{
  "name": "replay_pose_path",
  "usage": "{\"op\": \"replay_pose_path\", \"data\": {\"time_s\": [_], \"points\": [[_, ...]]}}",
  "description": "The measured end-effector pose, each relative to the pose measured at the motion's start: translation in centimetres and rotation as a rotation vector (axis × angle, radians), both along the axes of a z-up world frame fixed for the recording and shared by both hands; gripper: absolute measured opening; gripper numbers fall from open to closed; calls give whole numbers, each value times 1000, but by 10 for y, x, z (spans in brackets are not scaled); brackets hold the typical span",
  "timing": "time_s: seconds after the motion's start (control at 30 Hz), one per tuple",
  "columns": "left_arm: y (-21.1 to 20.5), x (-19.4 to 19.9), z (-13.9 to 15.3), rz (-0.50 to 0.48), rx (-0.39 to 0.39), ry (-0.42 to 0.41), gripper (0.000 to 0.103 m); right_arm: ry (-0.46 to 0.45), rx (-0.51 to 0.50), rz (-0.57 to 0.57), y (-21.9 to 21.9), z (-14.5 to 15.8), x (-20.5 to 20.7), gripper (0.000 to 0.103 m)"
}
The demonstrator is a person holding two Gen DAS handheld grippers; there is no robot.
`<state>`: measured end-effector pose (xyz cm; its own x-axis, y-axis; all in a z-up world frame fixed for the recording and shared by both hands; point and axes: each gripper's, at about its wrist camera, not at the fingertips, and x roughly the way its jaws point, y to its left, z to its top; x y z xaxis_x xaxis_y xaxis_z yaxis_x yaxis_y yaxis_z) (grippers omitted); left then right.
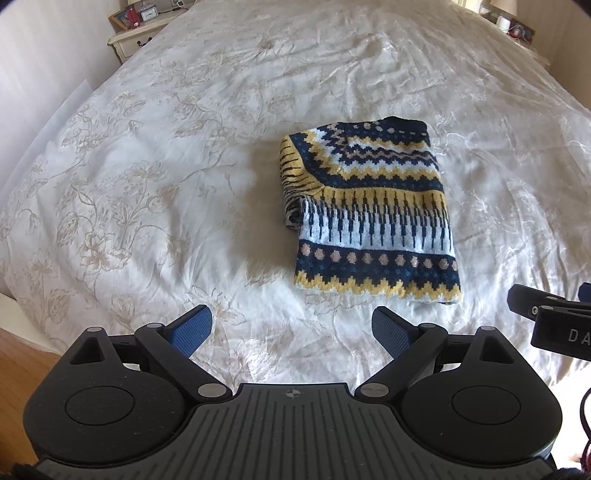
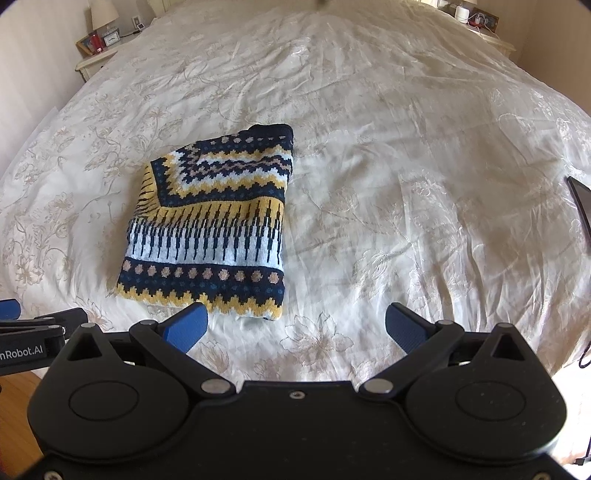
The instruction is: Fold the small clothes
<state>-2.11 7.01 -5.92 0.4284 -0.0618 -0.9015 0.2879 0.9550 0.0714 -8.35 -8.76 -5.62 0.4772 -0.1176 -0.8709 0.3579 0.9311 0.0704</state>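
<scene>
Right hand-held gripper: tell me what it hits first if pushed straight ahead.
Probably bare bedspread. The open right hand-held gripper points just right of the folded sweater, whose near right corner lies close to the line, so depth makes this uncertain.

One folded patterned sweater [image 1: 369, 210] lies on one bed [image 1: 147, 184]. Two grippers appear, the left gripper [image 1: 291, 328] and the right gripper [image 2: 295, 326], each with two blue-padded fingers. Two bedside tables [image 1: 133, 38] flank the bed, with one clock [image 1: 148, 14] visible.
</scene>
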Motion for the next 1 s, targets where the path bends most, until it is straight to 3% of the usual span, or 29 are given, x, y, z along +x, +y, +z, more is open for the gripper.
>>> {"op": "replay_pose_path", "data": {"time_s": [1.0], "points": [[0,-1,-4,-25,12,15,94,16,31,-14,10,-6,4,102]]}}
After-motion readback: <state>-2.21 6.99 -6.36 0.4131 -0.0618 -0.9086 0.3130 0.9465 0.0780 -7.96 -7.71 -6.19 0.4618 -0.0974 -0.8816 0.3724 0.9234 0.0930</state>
